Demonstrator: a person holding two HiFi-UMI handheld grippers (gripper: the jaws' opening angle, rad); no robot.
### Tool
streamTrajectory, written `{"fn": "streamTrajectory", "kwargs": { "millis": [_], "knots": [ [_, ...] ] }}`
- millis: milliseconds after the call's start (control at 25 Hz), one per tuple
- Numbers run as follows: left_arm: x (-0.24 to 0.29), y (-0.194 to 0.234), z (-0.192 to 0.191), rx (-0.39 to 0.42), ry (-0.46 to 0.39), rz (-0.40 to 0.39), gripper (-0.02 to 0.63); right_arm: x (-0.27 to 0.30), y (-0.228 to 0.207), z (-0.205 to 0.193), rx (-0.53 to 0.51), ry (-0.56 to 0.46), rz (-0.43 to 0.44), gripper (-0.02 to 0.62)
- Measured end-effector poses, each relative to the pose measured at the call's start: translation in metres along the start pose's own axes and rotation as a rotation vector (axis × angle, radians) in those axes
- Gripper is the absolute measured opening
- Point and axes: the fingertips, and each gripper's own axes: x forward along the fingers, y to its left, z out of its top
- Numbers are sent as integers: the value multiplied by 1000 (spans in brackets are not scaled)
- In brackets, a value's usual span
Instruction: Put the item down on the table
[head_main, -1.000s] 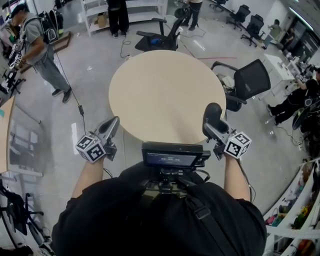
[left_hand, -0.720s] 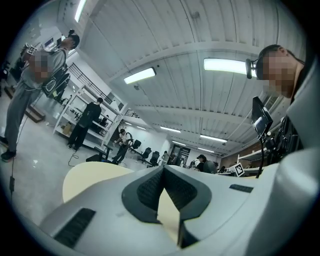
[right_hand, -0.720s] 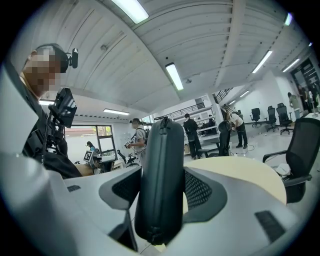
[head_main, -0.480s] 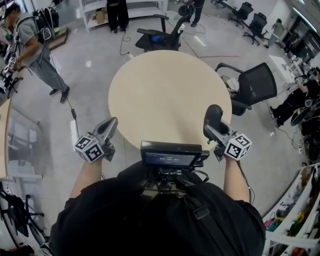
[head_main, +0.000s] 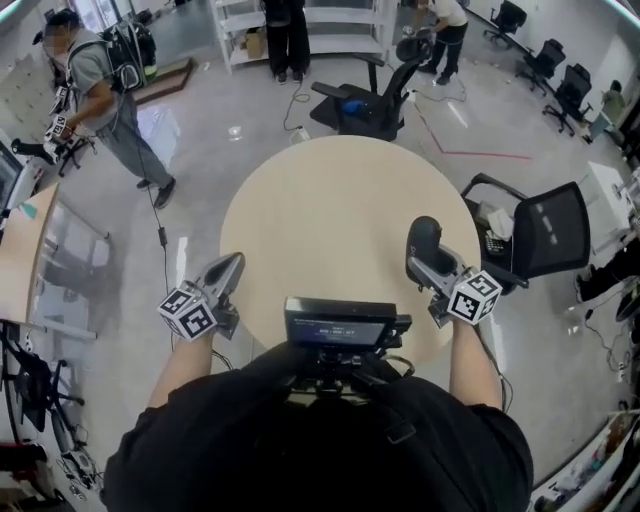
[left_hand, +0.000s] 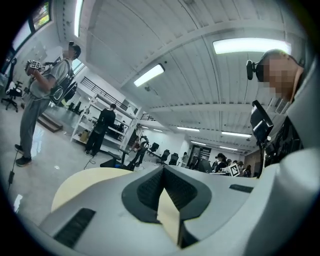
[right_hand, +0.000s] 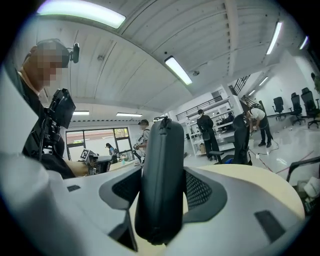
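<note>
Right hand-held gripper (head_main: 422, 262) with black case (head_main: 426, 230) over round table (head_main: 330, 210) amid chairs (head_main: 545, 225)

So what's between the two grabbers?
In the head view, only bare table lies between the left gripper and the right gripper, which holds a black case. A small screen sits nearer the person.

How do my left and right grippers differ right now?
The right gripper clamps a dark zippered case that stands upright; the left gripper holds nothing. The right gripper's jaws stand apart around the case; the left gripper's jaws meet at their tips. Both point forward at the round table.
</note>
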Motion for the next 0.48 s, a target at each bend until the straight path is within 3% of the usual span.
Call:
{"fn": "streamTrajectory", "kwargs": {
  "millis": [160,320,480],
  "knots": [
    [17,6,1,12,29,13,-2,20,-35,1,29,-4,-6,258],
    [19,52,6,-26,43,-12,-2,53,-38,-8,44,12,-63,258],
    [34,67,-5,-51,69,-67,-2,53,-34,-14,73,6,-111,258]
  ]
}}
